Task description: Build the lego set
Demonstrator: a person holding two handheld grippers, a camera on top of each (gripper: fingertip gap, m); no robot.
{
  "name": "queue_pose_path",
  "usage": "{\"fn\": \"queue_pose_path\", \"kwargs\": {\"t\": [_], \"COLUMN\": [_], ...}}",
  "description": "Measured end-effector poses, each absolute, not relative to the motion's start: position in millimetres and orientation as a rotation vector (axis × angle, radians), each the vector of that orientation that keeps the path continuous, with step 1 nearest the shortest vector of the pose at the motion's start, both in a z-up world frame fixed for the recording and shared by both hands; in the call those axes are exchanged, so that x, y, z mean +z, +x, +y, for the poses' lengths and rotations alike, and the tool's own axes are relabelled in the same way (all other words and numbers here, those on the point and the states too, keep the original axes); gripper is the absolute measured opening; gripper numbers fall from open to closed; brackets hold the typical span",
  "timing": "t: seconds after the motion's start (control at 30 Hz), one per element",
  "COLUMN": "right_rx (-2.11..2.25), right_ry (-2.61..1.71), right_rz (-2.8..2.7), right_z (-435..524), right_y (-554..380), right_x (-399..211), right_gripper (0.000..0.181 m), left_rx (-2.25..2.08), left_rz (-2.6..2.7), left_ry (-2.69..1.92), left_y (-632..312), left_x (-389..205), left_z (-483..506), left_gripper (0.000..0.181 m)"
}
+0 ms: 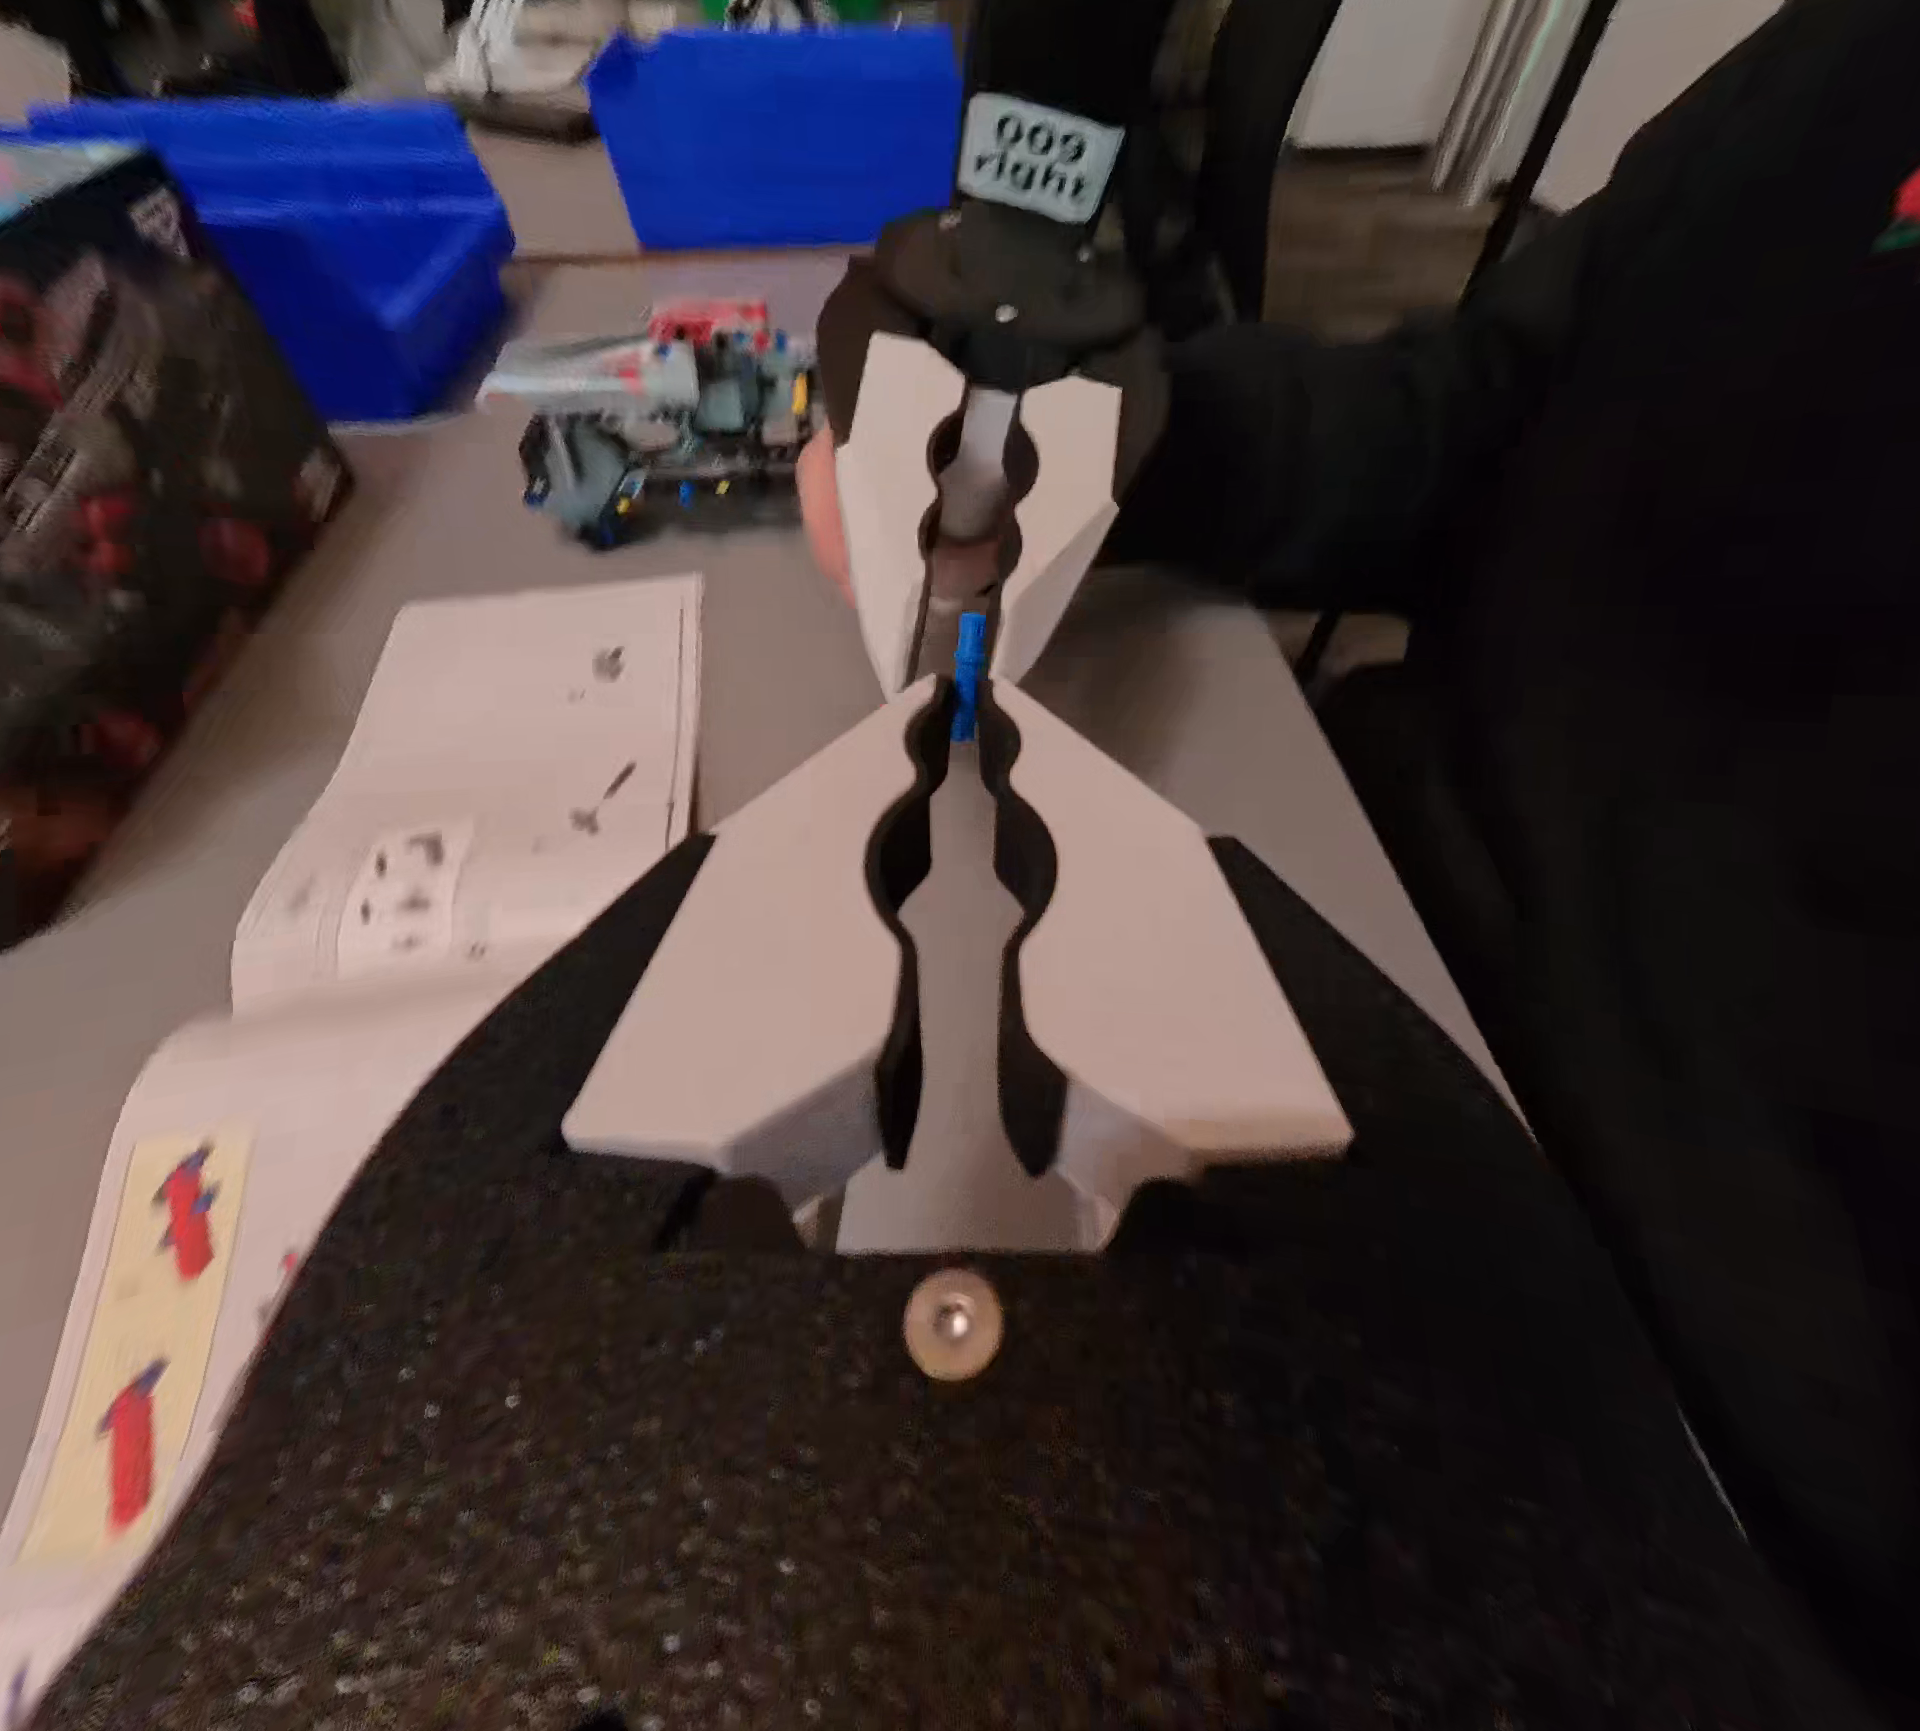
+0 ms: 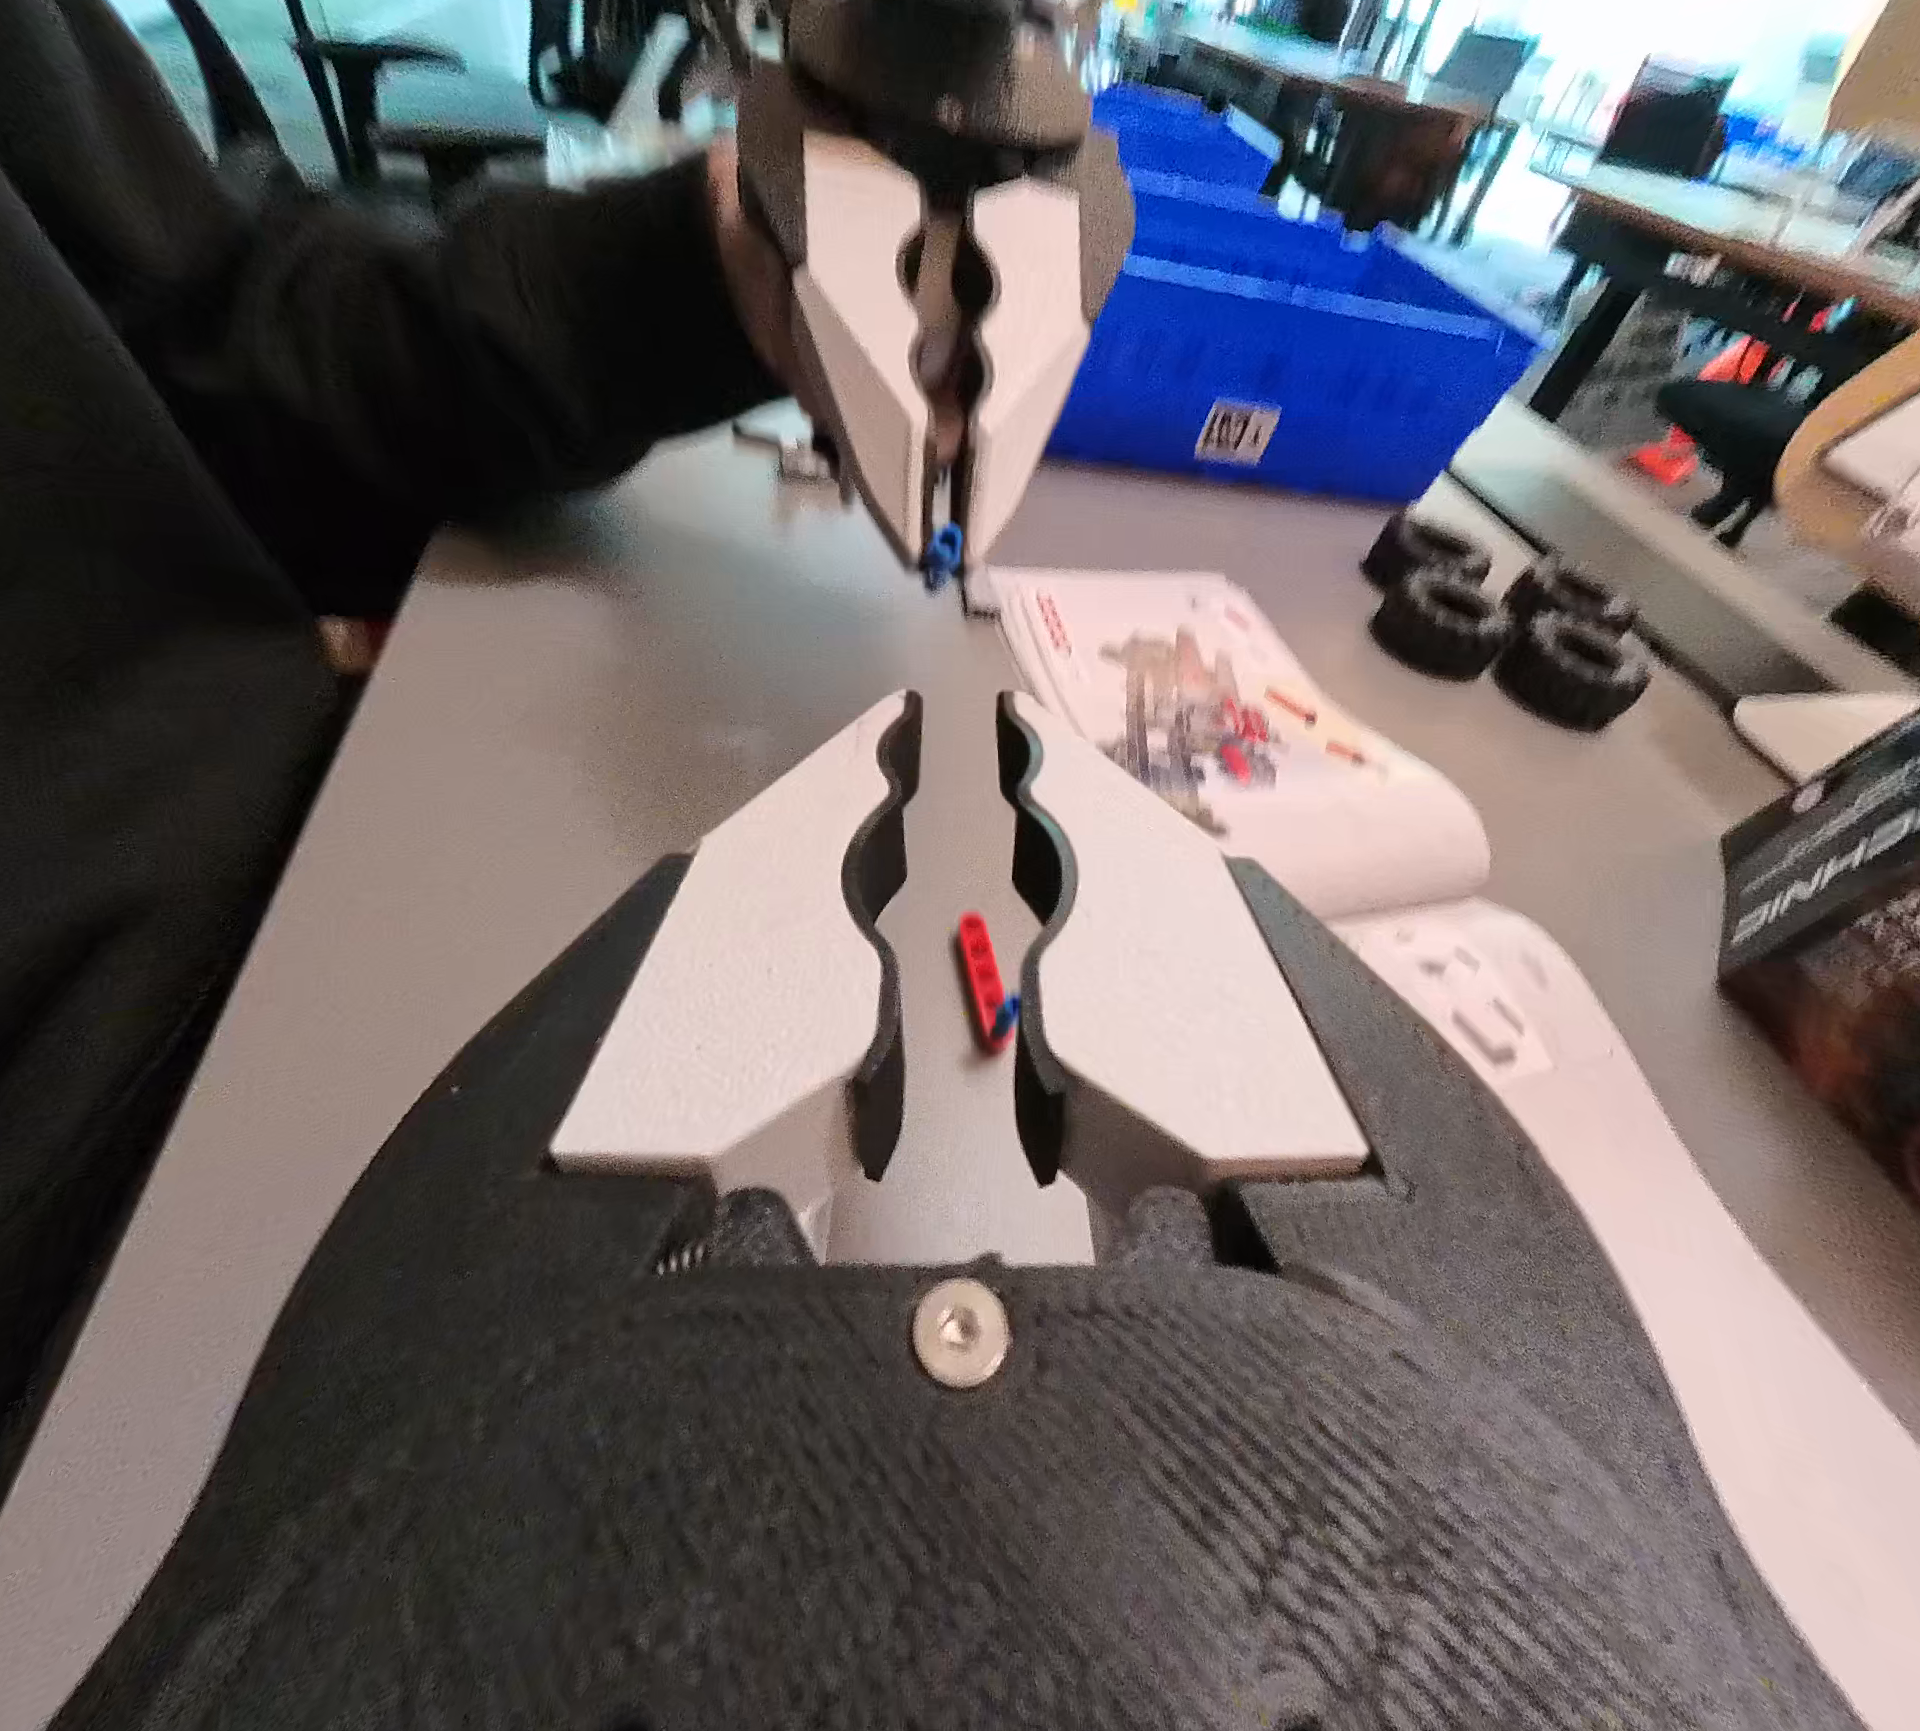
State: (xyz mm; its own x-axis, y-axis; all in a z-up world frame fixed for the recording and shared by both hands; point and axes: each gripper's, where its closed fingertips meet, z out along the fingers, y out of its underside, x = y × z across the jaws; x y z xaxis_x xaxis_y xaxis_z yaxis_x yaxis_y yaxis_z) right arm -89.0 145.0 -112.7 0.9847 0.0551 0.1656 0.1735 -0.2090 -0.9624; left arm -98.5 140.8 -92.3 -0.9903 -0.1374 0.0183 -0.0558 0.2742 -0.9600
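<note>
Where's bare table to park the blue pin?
Free: the grey table strip between the sleeve and the manual, around the red beam. Crowded: past the manual, with tyres and box; the far end has the model and blue bins.

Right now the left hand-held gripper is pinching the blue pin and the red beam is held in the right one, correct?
Not quite. The left hand-held gripper does pinch the blue pin, but the right hand-held gripper is open and empty. The right wrist view shows the red beam lying on the table below its fingers.
</note>
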Motion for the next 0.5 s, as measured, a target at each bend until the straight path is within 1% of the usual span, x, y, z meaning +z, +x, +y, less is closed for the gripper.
{"fn": "queue_pose_path", "kwargs": {"t": [0.1,0.23,0.37,0.5], "right_rx": [-0.024,0.081,0.298,0.520], "right_ry": [-1.639,-1.568,-1.384,-1.377], "right_rz": [-0.169,-0.136,-0.060,-0.024], "right_z": [146,148,138,142], "right_y": [-100,-103,-105,-114], "right_x": [-87,-84,-59,-68], "right_gripper": [0.012,0.018,0.018,0.017], "left_rx": [-1.898,-1.988,-1.816,-1.758], "left_rz": [2.344,2.173,2.139,2.100], "left_ry": [-0.118,-0.033,0.107,0.248], "left_y": [-100,-102,-104,-114], "left_x": [-81,-60,-67,-69], "left_z": [132,131,133,127], "left_gripper": [0.002,0.002,0.002,0.002]}}
